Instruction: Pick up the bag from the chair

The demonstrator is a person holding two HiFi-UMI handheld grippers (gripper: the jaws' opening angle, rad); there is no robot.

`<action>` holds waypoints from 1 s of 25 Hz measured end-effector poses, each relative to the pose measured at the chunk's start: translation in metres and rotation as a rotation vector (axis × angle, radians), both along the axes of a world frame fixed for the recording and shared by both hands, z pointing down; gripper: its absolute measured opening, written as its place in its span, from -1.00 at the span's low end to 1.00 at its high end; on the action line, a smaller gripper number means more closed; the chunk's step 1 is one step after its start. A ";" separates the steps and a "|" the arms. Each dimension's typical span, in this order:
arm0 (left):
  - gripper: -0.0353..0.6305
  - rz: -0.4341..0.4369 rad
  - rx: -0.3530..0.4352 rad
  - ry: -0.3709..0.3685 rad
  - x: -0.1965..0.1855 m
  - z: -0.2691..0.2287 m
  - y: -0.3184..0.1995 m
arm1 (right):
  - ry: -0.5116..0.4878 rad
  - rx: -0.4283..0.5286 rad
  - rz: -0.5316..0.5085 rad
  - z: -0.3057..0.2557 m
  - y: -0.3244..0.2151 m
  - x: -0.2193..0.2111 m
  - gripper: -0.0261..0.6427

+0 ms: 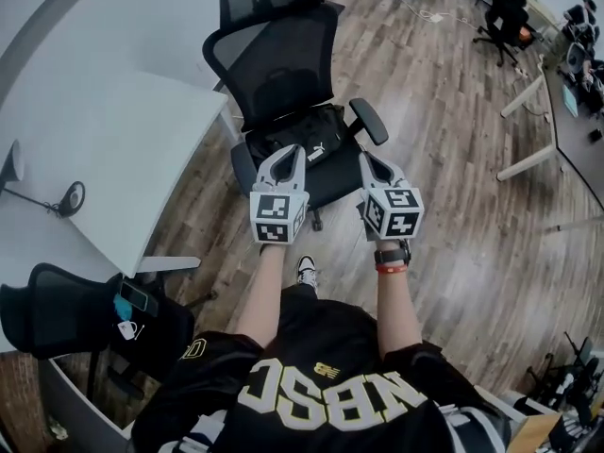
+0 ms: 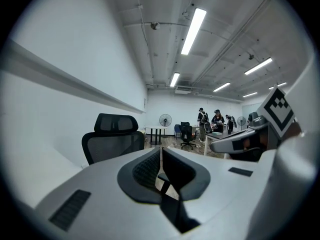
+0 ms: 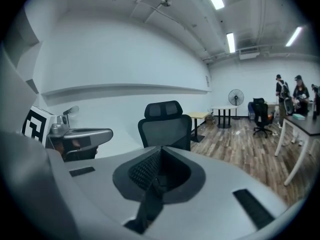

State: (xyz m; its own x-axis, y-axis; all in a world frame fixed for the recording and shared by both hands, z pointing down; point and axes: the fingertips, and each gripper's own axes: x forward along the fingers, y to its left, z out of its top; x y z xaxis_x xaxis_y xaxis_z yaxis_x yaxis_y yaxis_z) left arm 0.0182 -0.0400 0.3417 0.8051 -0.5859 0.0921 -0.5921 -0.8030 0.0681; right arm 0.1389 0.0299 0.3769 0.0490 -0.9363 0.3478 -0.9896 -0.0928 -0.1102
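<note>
A black bag [image 1: 300,132] with a white logo lies on the seat of a black mesh office chair [image 1: 283,64] in the head view. My left gripper [image 1: 282,151] hovers over the front of the seat, its tips just above the bag's near edge. My right gripper [image 1: 367,161] is held beside the chair's right armrest [image 1: 369,121]. Both are shut with nothing between the jaws. In the left gripper view, the gripper [image 2: 160,150] looks level at the chair's back [image 2: 114,134]; the right gripper [image 3: 160,149] does likewise at the chair's back [image 3: 165,121]. Neither gripper view shows the bag.
A white table [image 1: 123,149] with a desk lamp [image 1: 66,199] stands left of the chair. A second black chair [image 1: 66,314] is at lower left. Desks [image 1: 566,111] and another chair [image 1: 505,17] stand at far right. People [image 2: 210,119] stand across the room on wooden floor [image 1: 472,206].
</note>
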 end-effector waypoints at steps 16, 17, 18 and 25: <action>-0.84 -0.197 -0.167 -0.040 -0.005 0.067 -0.153 | -0.019 -0.096 -0.240 0.049 -0.191 0.004 -0.88; -0.84 -0.216 -0.182 -0.045 -0.005 0.074 -0.164 | -0.016 -0.114 -0.266 0.057 -0.203 0.005 -0.87; -0.84 -0.236 -0.198 -0.050 -0.004 0.081 -0.173 | -0.014 -0.136 -0.289 0.065 -0.213 0.007 -0.83; -0.84 -0.335 -0.321 -0.093 0.015 0.136 -0.222 | -0.048 -0.279 -0.370 0.125 -0.267 0.036 -0.74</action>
State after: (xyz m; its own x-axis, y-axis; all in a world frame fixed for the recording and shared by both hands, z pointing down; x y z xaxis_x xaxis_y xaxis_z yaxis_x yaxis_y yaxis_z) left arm 0.0333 -0.2624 0.4780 0.5563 -0.7419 0.3743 -0.8303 -0.5137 0.2161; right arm 0.1749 -0.2373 0.5023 -0.2932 -0.7583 0.5823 -0.9561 0.2332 -0.1778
